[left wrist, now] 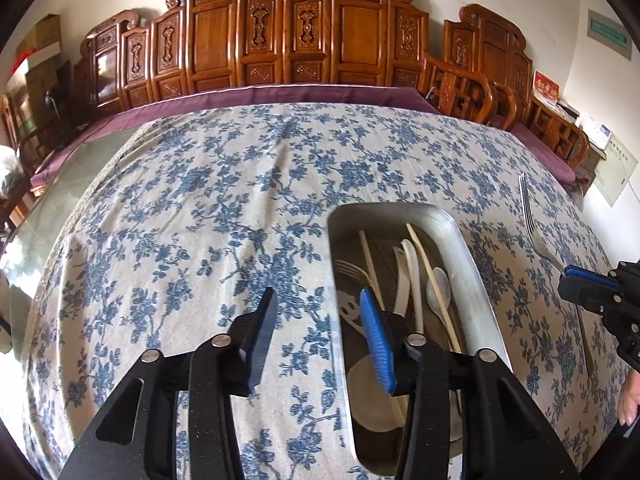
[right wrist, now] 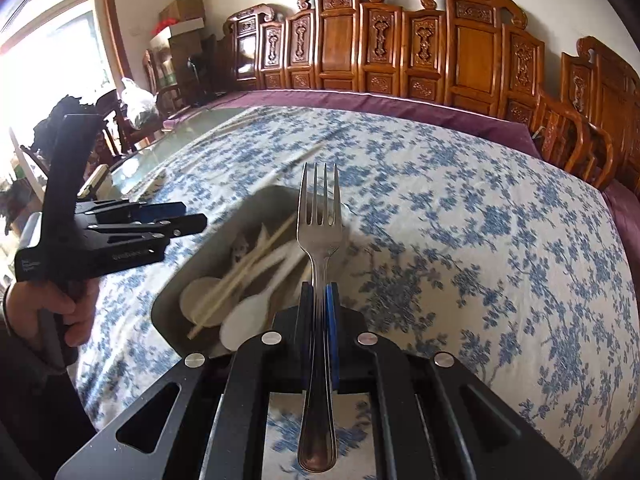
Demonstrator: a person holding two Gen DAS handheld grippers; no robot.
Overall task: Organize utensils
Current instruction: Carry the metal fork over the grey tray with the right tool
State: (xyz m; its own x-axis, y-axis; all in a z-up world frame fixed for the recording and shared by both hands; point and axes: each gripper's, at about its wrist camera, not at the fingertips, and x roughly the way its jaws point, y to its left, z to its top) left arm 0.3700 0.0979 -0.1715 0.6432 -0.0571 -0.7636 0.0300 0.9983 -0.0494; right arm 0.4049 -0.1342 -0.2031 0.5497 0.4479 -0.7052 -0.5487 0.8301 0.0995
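No text could be read. The left gripper (right wrist: 120, 236) carried pale lettering on its black body, too blurred to make out. The green wall sign (left wrist: 608, 32) and the red card (left wrist: 546, 87) showed marks too small to read.

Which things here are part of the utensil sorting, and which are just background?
Job: fork held in right gripper; metal tray with chopsticks, white spoons and another fork; open left gripper.

Background: floral tablecloth, carved wooden bench, cardboard boxes.
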